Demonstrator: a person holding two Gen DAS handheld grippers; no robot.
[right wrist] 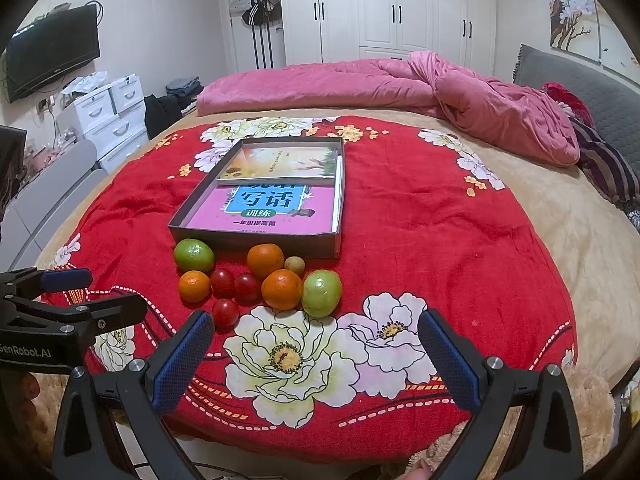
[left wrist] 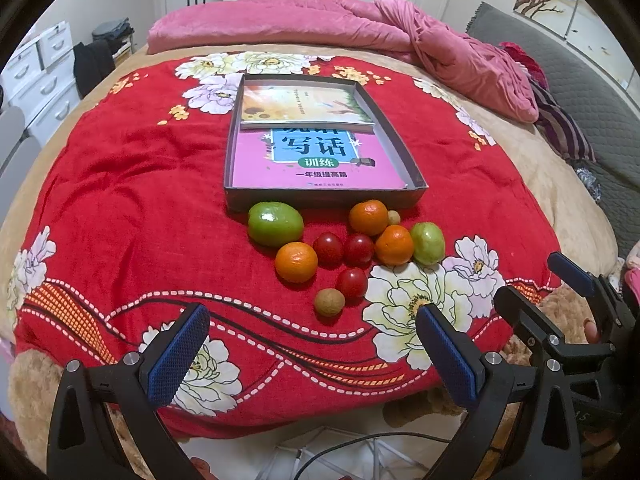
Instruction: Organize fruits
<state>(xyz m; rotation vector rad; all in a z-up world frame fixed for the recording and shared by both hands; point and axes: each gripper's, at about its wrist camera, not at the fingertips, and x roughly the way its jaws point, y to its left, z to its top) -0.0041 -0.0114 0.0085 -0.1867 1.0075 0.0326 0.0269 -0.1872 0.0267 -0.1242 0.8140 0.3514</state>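
A cluster of fruit lies on the red floral cloth (left wrist: 120,208) in front of a grey shallow box (left wrist: 400,148). It holds two green fruits (left wrist: 275,224) (left wrist: 427,243), three oranges (left wrist: 296,262) (left wrist: 369,217) (left wrist: 394,245), three red tomatoes (left wrist: 352,283), and two small brown fruits (left wrist: 329,302) (left wrist: 394,217). My left gripper (left wrist: 312,354) is open and empty, short of the fruit. My right gripper (right wrist: 316,354) is open and empty, near the right green fruit (right wrist: 321,293). The right gripper also shows in the left wrist view (left wrist: 568,280).
The box (right wrist: 336,216) holds two books (right wrist: 280,204). A pink quilt (right wrist: 400,84) lies bunched at the far side of the bed. White drawers (right wrist: 112,116) and a TV (right wrist: 52,52) stand left. A grey headboard (right wrist: 580,80) is at the right.
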